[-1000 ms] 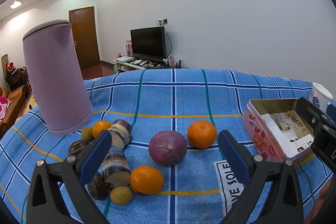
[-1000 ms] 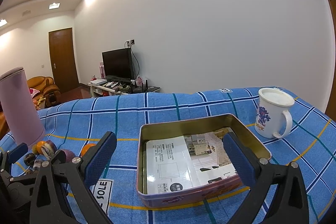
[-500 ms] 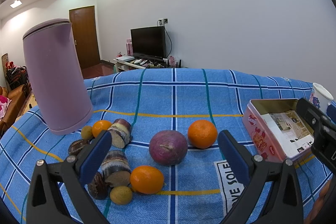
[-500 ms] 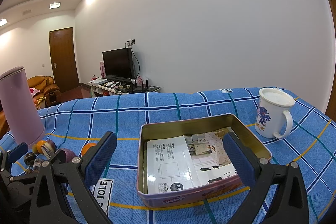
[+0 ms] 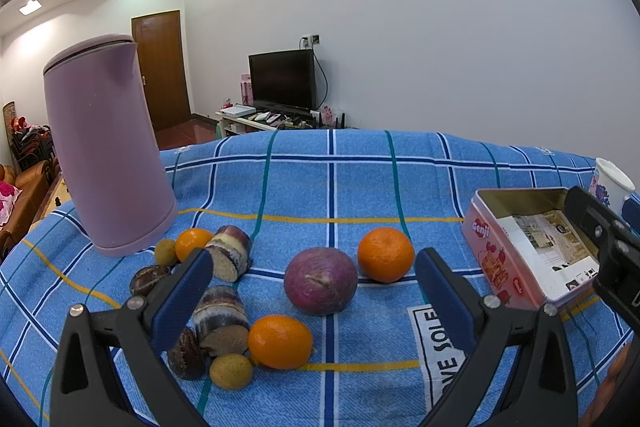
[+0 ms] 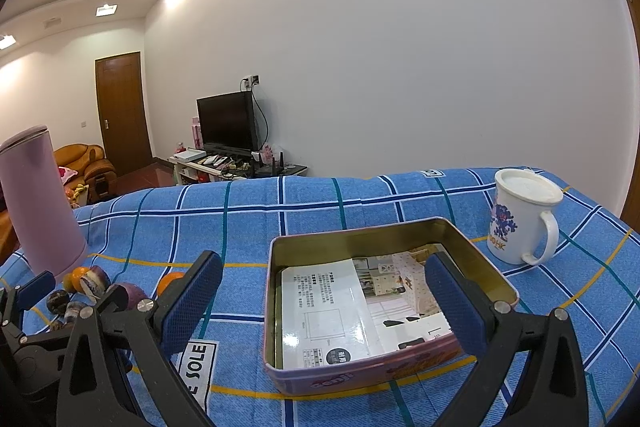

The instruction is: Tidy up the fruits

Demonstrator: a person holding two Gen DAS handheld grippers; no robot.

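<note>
1. Here, in the left wrist view, the left claw (image 5: 312,293) hangs released over the fruit; the purple fruit (image 5: 321,281) lies dead ahead between its fingers, nearer this hand.
2. In the right wrist view, the right claw (image 6: 322,301) gapes, holding nothing, above the tin (image 6: 472,247), which lies right of the fruit.

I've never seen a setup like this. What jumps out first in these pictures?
A tall pink kettle stands at the far left of the blue checked cloth, with oranges and a purple fruit scattered beside it. To the right sits an open pink tin lined with paper, a white mug behind it.
</note>
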